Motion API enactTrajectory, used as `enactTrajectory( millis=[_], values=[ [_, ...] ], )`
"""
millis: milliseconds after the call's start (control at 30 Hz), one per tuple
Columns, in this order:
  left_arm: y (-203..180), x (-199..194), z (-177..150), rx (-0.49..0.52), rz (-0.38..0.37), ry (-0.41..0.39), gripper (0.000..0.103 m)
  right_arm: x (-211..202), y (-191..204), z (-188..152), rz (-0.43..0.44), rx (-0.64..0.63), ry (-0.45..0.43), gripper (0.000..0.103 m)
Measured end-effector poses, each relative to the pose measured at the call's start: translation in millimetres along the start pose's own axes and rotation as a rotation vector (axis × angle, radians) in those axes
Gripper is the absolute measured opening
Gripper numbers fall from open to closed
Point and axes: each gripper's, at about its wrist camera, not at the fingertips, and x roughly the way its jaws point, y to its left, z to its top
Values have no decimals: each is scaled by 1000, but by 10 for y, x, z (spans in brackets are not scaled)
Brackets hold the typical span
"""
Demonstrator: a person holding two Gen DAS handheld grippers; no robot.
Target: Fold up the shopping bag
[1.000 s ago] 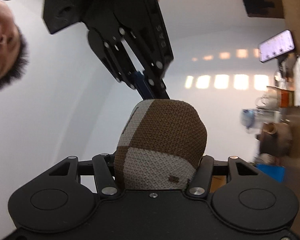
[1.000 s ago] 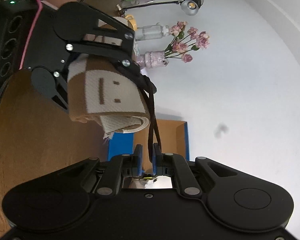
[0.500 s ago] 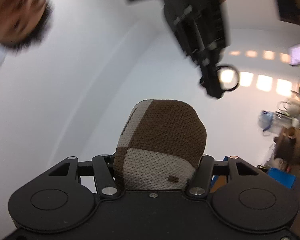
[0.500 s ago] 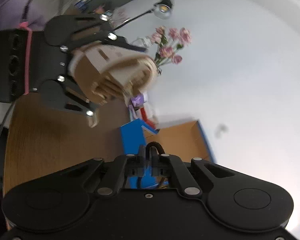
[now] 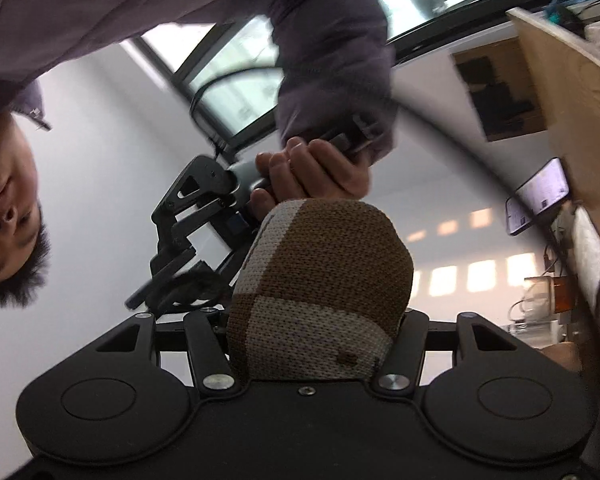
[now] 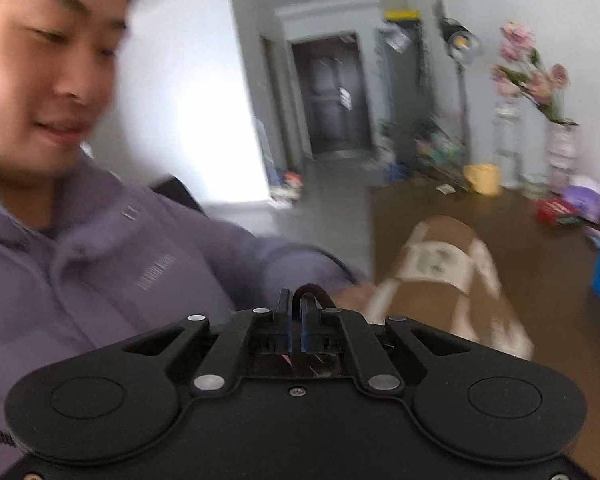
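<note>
Risk of unrolling: You hold the rolled shopping bag (image 5: pixel 320 280) only by its sides in your left gripper (image 5: pixel 312 336). If that clamp loosens, I judge the springy knit roll could open out and undo the folding.
Risk from the cord: Your right gripper (image 6: pixel 296 320) pinches a thin dark cord loop (image 6: pixel 312 294). It looks meant to go around the roll; pulling too hard or at a bad angle could drag the roll from the left jaws or slip the cord from its narrow pinch.
Risk from speed: The right wrist view is smeared with motion blur. A fast swing makes it harder to land the loop over the bundle.
Left tool: Its two fingers are clamped on the roll, one on each side, low centre of the left wrist view.
Right tool: Its blue-padded fingers are together on the cord, low centre of the right wrist view. In the left wrist view it sits left of centre, just beside the roll, gripped by your right hand (image 5: pixel 312 176).
Bag position: Centre of the left wrist view, lifted in the air; lower right of the right wrist view, over a wooden table (image 6: pixel 540 248).
Bag look: A tight fat roll of coarse knit, checked in brown and cream, with a rounded end and a small dark tab low on the cream patch.
</note>
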Motion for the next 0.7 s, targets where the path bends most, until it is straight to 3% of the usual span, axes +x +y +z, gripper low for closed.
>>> enactTrajectory(
  millis=[133, 233, 333, 433, 700],
  values=[
    [98, -1, 19, -150, 115, 144, 55, -178, -176, 30, -192, 32, -287, 4],
    [267, 114, 34, -281, 252, 260, 55, -248, -211, -15, -344, 50, -399, 4],
    [441, 258, 18, -402, 329, 359, 54, -99, -235, -121, -460, 62, -451, 4],
    [506, 400, 12, -452, 367, 424, 55, 27, -289, -202, -460, 90, -512, 4],
    [561, 331, 41, -421, 361, 392, 55, 113, -379, -471, -397, 193, -595, 4]
  ],
)
